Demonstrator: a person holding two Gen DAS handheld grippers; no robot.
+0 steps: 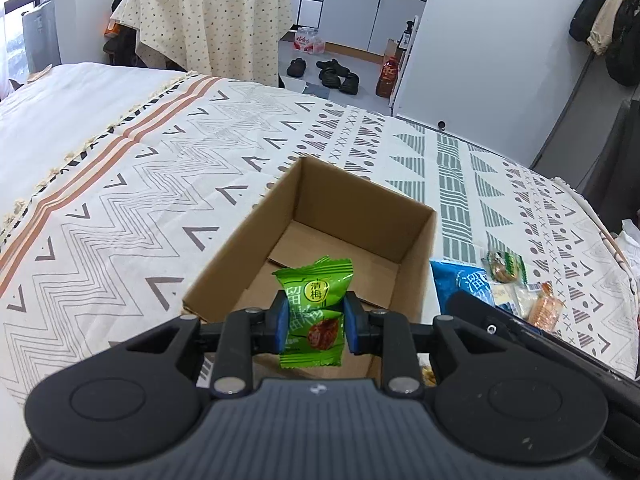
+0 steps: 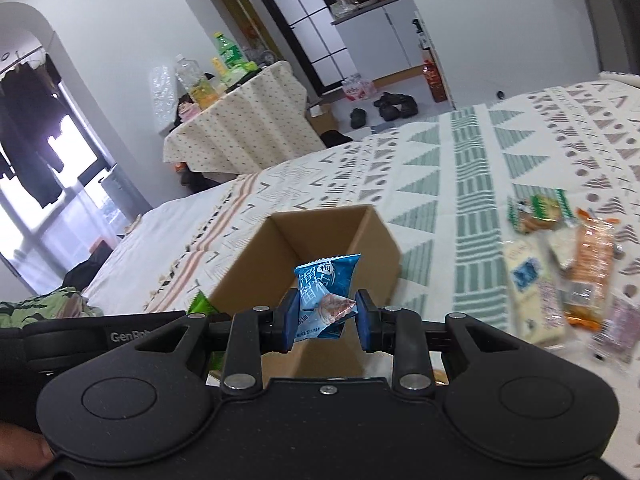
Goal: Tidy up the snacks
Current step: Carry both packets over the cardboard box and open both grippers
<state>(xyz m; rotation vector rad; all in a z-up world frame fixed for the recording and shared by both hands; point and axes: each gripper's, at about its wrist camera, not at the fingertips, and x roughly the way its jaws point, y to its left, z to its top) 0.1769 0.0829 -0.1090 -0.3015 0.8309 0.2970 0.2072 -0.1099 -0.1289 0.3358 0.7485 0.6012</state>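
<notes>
Big bed covered with a cream patterned bedspread [image 1: 132, 184] of grey zigzags, orange stripes and green triangles carries everything. Open brown cardboard box [image 1: 412, 240] sits on the bedspread toward the near edge, flaps folded flat inside, nothing else visible on its floor. Loose pile of wrapped snack packets [image 2: 560, 280] lies on the bedspread right of the box, near but apart from it: green-edged biscuit pack, orange cracker pack, pale long packs; blurred in the right wrist view.

Left gripper [image 1: 314, 322]: blue pads pinch a green crinkled plum-candy wrapper [image 1: 316, 312] at mid-height, wrapper upright, held in the air over the near end of the box opening. Right gripper [image 2: 327, 316]: blue pads closed narrow on a blue crinkled candy wrapper [image 2: 326, 292], wrapper tilted, held above the box's near rim. The left gripper's black body and a bit of green wrapper show at the lower left of the right wrist view, just beside.
</notes>
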